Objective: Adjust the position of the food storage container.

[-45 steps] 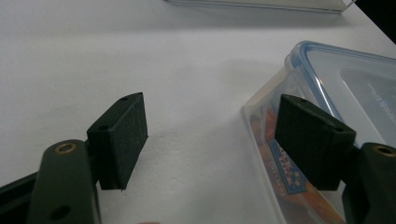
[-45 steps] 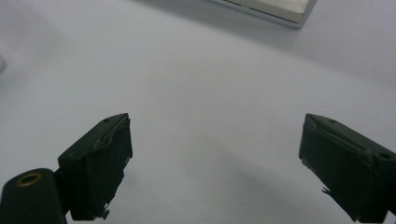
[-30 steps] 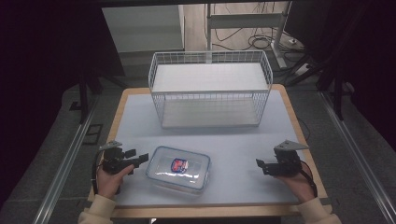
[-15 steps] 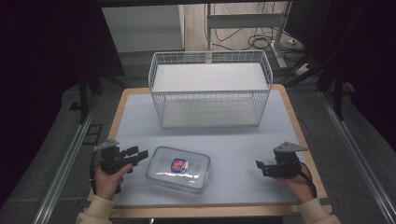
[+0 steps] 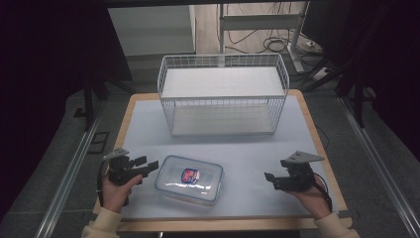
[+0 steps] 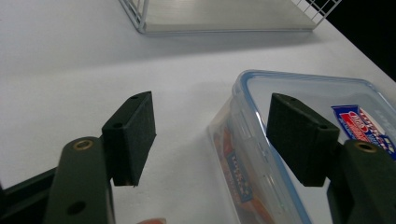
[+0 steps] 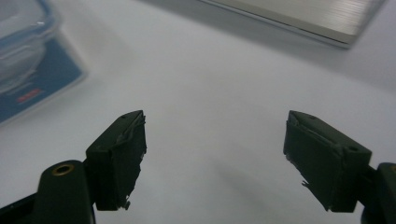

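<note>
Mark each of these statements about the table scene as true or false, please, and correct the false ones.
1. The clear plastic container lies on the table in front of the wire basket. True.
2. The container has no lid. False: a clear lid with a blue rim covers it.
3. The left gripper is shut on the container. False: its jaws stand apart at the container's edge, and the pads do not press on it.
4. The right gripper has nothing between its jaws. True: bare table shows between them.
5. The container sits inside the wire basket. False: it rests on the table, nearer the person.
</note>
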Motion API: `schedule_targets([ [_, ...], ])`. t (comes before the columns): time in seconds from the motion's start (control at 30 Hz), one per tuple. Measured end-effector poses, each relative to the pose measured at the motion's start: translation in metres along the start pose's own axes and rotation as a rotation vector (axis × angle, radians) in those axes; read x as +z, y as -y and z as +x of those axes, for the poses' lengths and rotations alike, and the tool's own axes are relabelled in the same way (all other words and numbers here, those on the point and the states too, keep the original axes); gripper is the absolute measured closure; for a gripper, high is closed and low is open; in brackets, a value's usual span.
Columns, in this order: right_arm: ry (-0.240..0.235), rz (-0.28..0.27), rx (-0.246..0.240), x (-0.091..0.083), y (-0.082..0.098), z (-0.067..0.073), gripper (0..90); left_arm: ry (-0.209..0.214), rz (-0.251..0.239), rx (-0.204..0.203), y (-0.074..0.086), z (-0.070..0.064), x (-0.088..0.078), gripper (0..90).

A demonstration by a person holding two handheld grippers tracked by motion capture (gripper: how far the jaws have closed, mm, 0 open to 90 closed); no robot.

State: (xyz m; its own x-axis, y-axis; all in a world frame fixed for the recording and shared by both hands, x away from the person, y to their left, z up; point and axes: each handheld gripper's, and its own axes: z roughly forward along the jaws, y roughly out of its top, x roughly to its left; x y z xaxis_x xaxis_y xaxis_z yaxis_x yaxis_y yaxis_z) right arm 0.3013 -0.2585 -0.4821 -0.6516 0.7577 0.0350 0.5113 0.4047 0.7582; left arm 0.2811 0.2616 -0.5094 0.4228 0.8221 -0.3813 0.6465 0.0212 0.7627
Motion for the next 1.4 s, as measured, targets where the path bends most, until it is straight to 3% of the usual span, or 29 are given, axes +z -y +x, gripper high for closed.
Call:
schedule_targets([
  [0.17, -0.074, 0.012, -0.038, 0.003, -0.007, 0.018, 30.7, -0.002, 0.011, 0.003, 0.001, 0.000, 0.002, 30.2],
  [0.33, -0.109, 0.014, -0.055, 0.002, -0.012, 0.030, 36.2, -0.006, 0.011, 0.001, 0.002, 0.001, 0.002, 29.5],
  [0.4, -0.125, 0.015, -0.063, 0.002, -0.013, 0.034, 49.9, -0.008, 0.013, -0.003, 0.002, 0.003, 0.002, 29.3],
  [0.43, -0.161, 0.019, -0.070, 0.001, -0.013, 0.037, 62.8, -0.009, 0.015, -0.005, 0.002, 0.003, 0.003, 29.2],
  [0.47, -0.192, 0.027, -0.079, 0.002, -0.014, 0.039, 67.9, -0.011, 0.017, -0.008, 0.003, 0.004, 0.003, 29.1],
  [0.63, -0.284, 0.069, -0.146, 0.010, -0.018, 0.063, 86.5, -0.012, 0.030, -0.010, 0.004, 0.005, 0.005, 29.3],
  [0.7, -0.322, 0.077, -0.171, 0.014, -0.019, 0.077, 90.0, -0.014, 0.034, -0.011, 0.004, 0.005, 0.006, 29.3],
  [0.9, -0.412, 0.102, -0.275, 0.029, -0.018, 0.127, 90.0, -0.017, 0.041, -0.015, 0.006, 0.008, 0.007, 29.3],
  [1.03, -0.439, 0.141, -0.345, 0.045, -0.007, 0.156, 90.0, -0.019, 0.044, -0.019, 0.006, 0.010, 0.007, 29.4],
  [1.27, -0.420, 0.140, -0.385, 0.061, -0.003, 0.174, 90.0, 0.002, 0.043, -0.039, 0.006, 0.011, 0.006, 29.2],
  [1.4, -0.396, 0.134, -0.392, 0.065, -0.003, 0.177, 90.0, -0.017, 0.048, -0.018, 0.005, 0.009, 0.006, 29.3],
])
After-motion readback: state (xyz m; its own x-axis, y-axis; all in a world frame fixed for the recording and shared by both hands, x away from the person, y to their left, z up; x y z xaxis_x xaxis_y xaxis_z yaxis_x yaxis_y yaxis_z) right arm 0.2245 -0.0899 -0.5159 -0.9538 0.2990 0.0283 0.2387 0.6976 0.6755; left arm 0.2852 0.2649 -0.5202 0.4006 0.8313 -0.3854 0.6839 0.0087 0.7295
